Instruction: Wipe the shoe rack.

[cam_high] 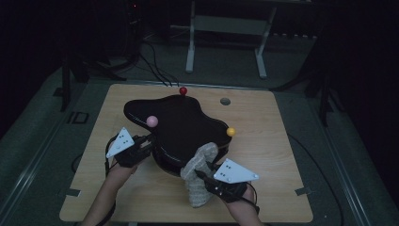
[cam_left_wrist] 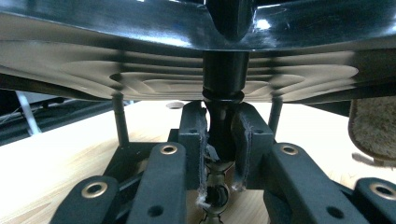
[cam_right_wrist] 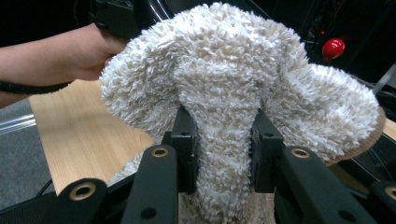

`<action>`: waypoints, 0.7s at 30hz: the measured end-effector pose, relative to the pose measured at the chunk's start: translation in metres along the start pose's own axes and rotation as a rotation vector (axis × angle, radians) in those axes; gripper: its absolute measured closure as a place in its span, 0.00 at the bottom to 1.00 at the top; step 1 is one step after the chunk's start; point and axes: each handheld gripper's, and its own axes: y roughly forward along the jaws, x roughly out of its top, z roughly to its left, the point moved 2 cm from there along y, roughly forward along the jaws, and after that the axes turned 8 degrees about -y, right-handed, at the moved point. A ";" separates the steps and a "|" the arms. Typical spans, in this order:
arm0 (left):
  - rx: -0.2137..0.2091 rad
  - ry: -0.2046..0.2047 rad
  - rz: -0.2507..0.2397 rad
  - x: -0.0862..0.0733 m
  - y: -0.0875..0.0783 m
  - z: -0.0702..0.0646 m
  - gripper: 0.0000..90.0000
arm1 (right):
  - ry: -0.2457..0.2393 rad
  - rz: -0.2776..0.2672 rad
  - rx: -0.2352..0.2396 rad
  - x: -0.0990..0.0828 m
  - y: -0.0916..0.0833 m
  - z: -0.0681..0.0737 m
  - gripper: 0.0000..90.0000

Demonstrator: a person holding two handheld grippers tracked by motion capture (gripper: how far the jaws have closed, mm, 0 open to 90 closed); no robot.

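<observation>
Fluffy cloth [cam_right_wrist: 224,107] pinched inside right gripper [cam_right_wrist: 223,154], against black tray [cam_high: 183,127].

The table [cam_high: 277,155] top is pale wood with a faint grain. The irregular tray [cam_high: 183,127] is glossy black above; its underside shows pale beige contour bands. Three balls stand at its rim: red [cam_high: 183,90], pink [cam_high: 152,121], yellow-orange [cam_high: 230,132]. The shaggy cloth [cam_right_wrist: 224,93] is cream-white. Gripper jaws are matt black with brass-coloured rivets.
</observation>
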 end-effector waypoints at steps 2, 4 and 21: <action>0.003 0.002 0.003 0.000 0.000 0.000 0.83 | 0.015 0.001 -0.003 0.002 -0.003 -0.007 0.77; 0.001 0.002 0.003 0.000 0.000 -0.001 0.83 | 0.030 -0.010 -0.019 0.005 -0.006 -0.015 0.77; -0.017 -0.005 -0.005 -0.001 0.001 0.001 0.83 | 0.106 -0.003 -0.112 -0.006 -0.011 -0.050 0.77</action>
